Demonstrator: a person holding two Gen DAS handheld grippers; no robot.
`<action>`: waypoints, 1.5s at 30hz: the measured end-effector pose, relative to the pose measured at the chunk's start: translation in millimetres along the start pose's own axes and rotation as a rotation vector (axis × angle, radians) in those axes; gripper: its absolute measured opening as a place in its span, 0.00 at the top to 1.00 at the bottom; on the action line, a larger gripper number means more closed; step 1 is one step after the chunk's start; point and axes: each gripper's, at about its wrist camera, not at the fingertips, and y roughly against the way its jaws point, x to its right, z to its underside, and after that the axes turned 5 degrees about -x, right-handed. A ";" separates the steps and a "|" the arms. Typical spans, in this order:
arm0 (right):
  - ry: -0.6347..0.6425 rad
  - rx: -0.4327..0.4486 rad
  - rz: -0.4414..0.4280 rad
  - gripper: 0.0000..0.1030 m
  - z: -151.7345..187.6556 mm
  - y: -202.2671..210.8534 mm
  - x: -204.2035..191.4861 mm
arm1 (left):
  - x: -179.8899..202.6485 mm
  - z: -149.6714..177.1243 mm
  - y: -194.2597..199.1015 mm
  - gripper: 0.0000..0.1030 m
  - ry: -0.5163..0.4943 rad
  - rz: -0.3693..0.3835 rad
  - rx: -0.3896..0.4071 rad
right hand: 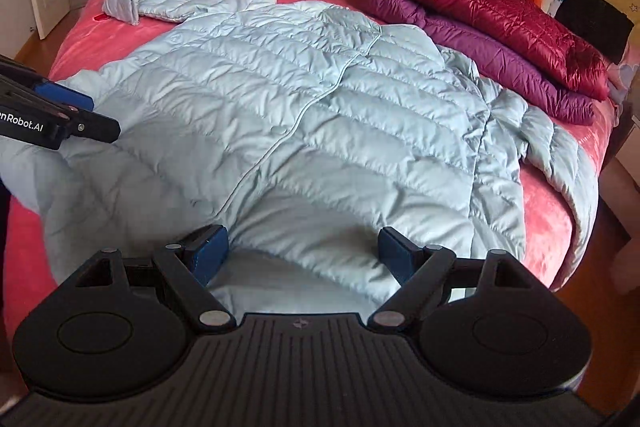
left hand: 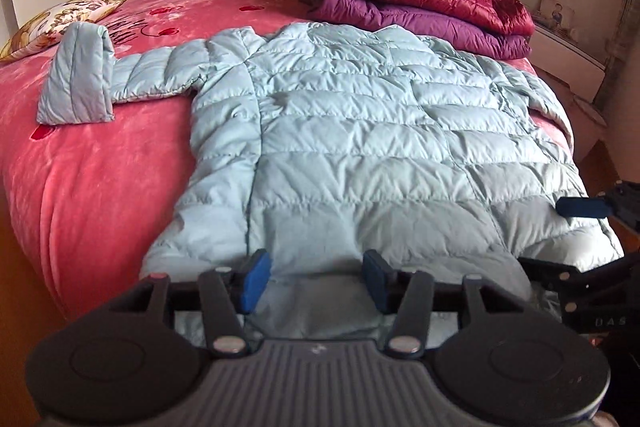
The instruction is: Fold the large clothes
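Lying flat: pale-blue jacket (left hand: pixel 360 131), bed (left hand: pixel 100 155)

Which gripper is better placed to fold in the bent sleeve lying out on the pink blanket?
Probably left: the left gripper is at the hem on the side where the pale blue quilted jacket has its sleeve spread out.

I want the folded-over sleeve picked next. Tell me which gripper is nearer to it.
Left. The left gripper sits at the jacket hem on the side where the folded-over sleeve lies; the right gripper is at the hem further toward the other side.
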 end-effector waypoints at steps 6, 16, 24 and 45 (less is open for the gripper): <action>-0.033 -0.051 -0.025 0.00 36.4 28.0 -8.9 | -1.7 17.3 22.2 0.41 0.011 0.049 -0.001; -0.389 0.079 0.063 0.00 66.1 79.2 62.1 | -41.8 23.9 58.1 0.21 0.137 0.043 0.072; -0.894 0.076 -0.118 0.00 113.4 62.2 151.9 | -101.3 10.3 20.8 0.16 0.361 0.163 -0.005; -1.078 0.101 -0.667 0.00 133.6 40.7 153.8 | -72.3 17.1 -2.5 0.10 0.429 0.560 -0.088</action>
